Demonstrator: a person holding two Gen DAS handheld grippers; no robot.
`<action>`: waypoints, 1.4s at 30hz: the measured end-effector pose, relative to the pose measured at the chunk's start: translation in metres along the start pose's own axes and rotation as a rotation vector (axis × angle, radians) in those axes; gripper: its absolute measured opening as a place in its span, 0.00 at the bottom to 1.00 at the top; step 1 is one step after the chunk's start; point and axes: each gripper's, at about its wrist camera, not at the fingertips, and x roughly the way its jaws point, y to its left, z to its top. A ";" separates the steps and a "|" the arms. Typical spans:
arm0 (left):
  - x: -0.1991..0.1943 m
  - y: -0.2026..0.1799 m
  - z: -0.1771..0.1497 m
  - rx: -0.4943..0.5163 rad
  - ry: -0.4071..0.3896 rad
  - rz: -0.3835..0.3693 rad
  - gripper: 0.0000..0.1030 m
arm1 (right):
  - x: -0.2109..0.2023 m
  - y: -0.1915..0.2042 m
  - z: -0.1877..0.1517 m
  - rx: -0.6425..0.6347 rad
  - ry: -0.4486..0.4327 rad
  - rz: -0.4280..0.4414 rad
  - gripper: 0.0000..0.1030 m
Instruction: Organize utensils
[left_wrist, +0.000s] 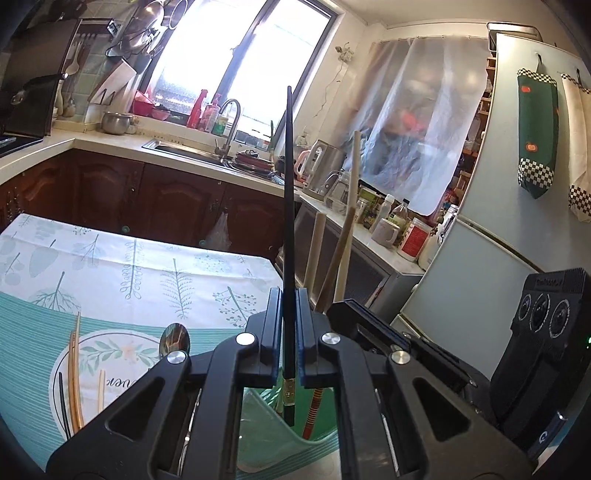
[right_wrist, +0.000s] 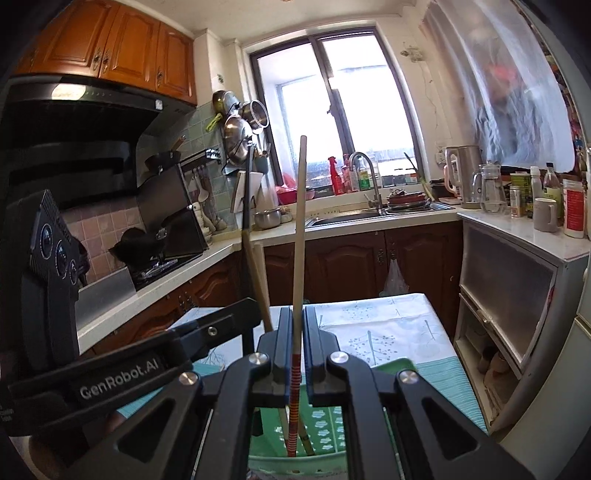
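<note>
- Chopsticks are what both my tools carry just now, one in each hand.
- My left tool (left_wrist: 287, 332) is pinched on a black chopstick (left_wrist: 288, 206), which stands nearly upright between the pads; its gold-banded lower end hangs at 6 o'clock, inside the green basket (left_wrist: 325, 432).
- My right tool (right_wrist: 297, 343) is clamped on a pale wooden chopstick (right_wrist: 300, 236) with a red-striped lower part. It too stands almost upright, its striped end down in the same green basket, whose perforated floor shows at 6 o'clock in the right wrist view.
- More pale chopsticks (left_wrist: 317, 254) already lean in the basket, tilted toward 1 o'clock, just beside the black one in the left wrist view.
- The two tools sit close together — from the left view the right one lies at 3 o'clock; from the right view the left one lies at 9 o'clock.
- On the worktop (left_wrist: 110, 266), covered by a leaf-print cloth, utensils lie loose at 8 o'clock of my left tool: a pair of golden chopsticks (left_wrist: 75, 376), a short pale stick and a thin dark one beside them.
- A metal spoon (left_wrist: 174, 339) rests near them, its bowl just at the edge of my left tool's linkage; whether they touch I cannot tell.
</note>
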 end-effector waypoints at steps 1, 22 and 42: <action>0.001 0.001 -0.003 -0.001 0.008 0.000 0.04 | 0.001 0.000 -0.002 -0.003 0.011 0.007 0.05; -0.053 0.012 -0.023 0.022 0.205 0.054 0.38 | -0.006 0.009 -0.021 -0.017 0.189 0.063 0.08; -0.101 0.055 -0.053 0.070 0.345 0.318 0.39 | -0.013 0.000 -0.006 0.083 0.172 -0.078 0.58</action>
